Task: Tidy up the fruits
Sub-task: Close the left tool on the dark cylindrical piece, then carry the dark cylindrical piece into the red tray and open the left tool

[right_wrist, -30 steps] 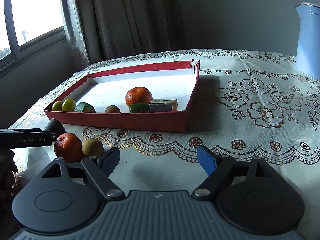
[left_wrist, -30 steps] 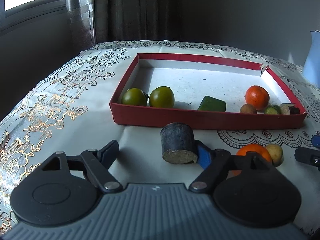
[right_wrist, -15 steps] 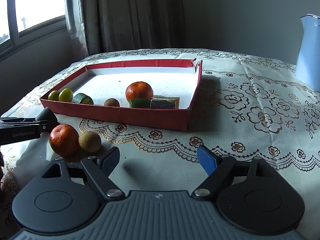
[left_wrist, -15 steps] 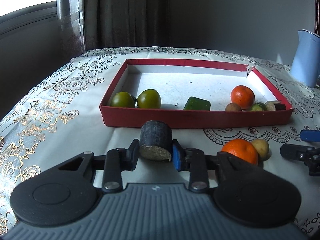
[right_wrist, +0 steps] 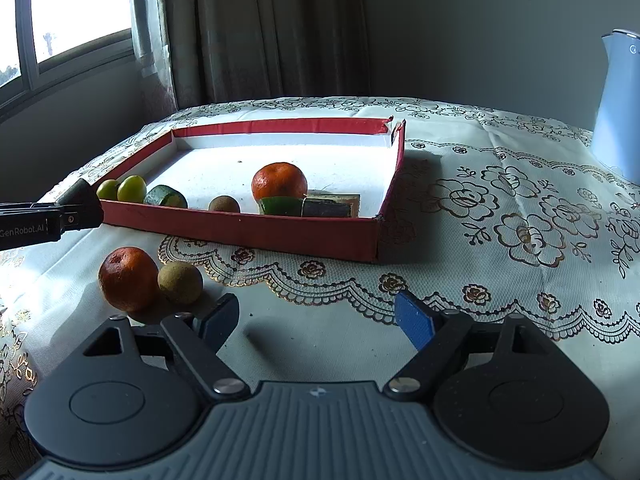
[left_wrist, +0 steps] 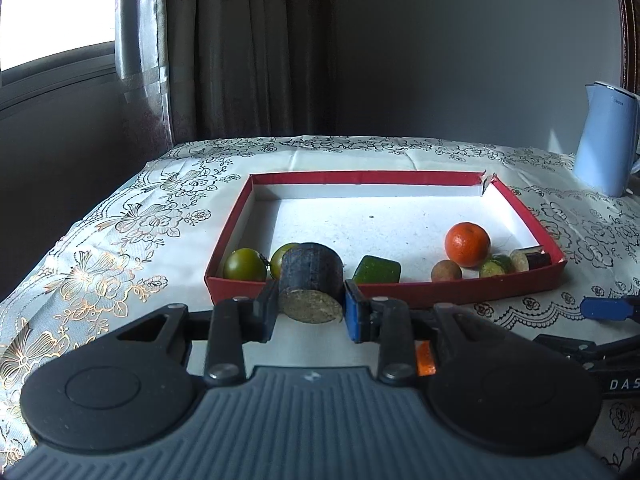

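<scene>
Left wrist: left gripper clamps dark rough-cut cylinder. Red cardboard tray holds smooth green tomatoes, orange. Right gripper agape.

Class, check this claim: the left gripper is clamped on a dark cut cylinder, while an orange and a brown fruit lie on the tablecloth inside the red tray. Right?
Wrong in one respect: the right wrist view shows that orange and brown fruit outside the red tray. The left gripper does clamp the dark cut cylinder.
</scene>
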